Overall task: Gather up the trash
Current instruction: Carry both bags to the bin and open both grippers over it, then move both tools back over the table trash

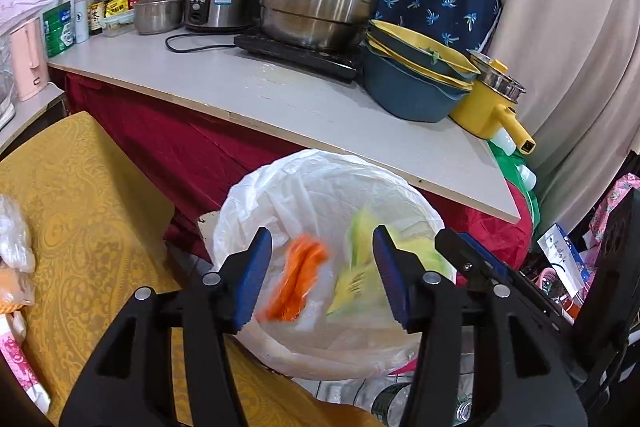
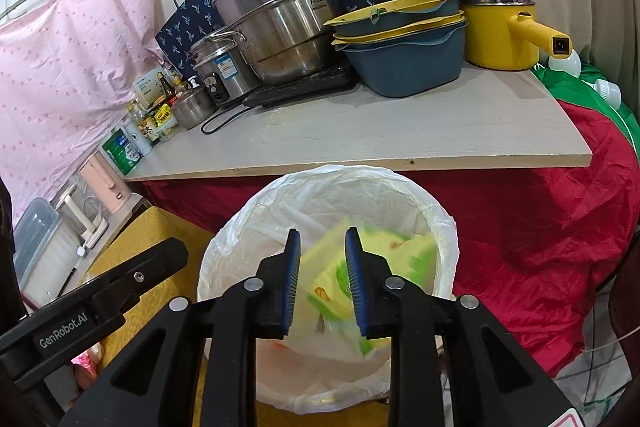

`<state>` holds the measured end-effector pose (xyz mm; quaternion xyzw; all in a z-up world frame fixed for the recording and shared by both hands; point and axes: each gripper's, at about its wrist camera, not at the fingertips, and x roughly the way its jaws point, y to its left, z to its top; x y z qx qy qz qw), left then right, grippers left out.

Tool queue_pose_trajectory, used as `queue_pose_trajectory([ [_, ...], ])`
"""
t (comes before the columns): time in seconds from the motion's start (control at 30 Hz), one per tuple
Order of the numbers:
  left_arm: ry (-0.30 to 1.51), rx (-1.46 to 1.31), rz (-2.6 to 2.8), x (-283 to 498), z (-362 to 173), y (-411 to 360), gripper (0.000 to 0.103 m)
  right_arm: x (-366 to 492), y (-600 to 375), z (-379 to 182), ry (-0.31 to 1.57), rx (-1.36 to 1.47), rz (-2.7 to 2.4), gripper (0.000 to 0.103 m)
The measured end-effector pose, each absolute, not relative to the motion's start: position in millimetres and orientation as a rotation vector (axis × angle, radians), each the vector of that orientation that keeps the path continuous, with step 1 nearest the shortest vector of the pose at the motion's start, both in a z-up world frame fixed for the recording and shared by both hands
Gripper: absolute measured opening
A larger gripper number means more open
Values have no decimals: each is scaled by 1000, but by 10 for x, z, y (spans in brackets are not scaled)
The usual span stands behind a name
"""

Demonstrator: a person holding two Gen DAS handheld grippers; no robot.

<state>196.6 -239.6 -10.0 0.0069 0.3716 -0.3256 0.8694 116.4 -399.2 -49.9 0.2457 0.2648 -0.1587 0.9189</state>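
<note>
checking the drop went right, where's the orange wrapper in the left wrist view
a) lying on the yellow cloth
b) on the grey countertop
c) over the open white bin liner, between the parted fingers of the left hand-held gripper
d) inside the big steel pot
c: the blurred orange wrapper shows against the inside of the white bin liner, in the gap of the left hand-held gripper, with neither pad touching it.

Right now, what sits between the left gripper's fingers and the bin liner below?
In the left wrist view, the left gripper is open over the lined bin; a blurred orange wrapper and a yellow-green packet lie between them.
</note>
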Motion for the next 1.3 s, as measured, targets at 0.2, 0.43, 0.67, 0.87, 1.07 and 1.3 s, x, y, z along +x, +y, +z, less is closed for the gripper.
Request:
queue_pose_trajectory([
  [0.2, 738, 9, -653, 1895, 54, -2226, 54, 1062, -3925, -328, 514, 504, -329, 36],
  [0.43, 681, -3, -581, 1665, 264, -1804, 65, 892, -3668, -87, 489, 451, -309, 43],
  [0.67, 650, -11, -465, 1410, 388, -1223, 74, 786, -3202, 84, 488, 412, -229, 50],
  [0.87, 665, -32, -363, 1259, 376, -629, 76, 762, -2723, 168, 501, 371, -149, 56],
  [1.07, 696, -55, -249, 1139, 261, 42, 76, 787, -2175, 178, 537, 328, -62, 58],
  [1.3, 708, -59, -152, 1007, 149, 565, 76, 811, -1676, 119, 581, 286, 2, 59],
])
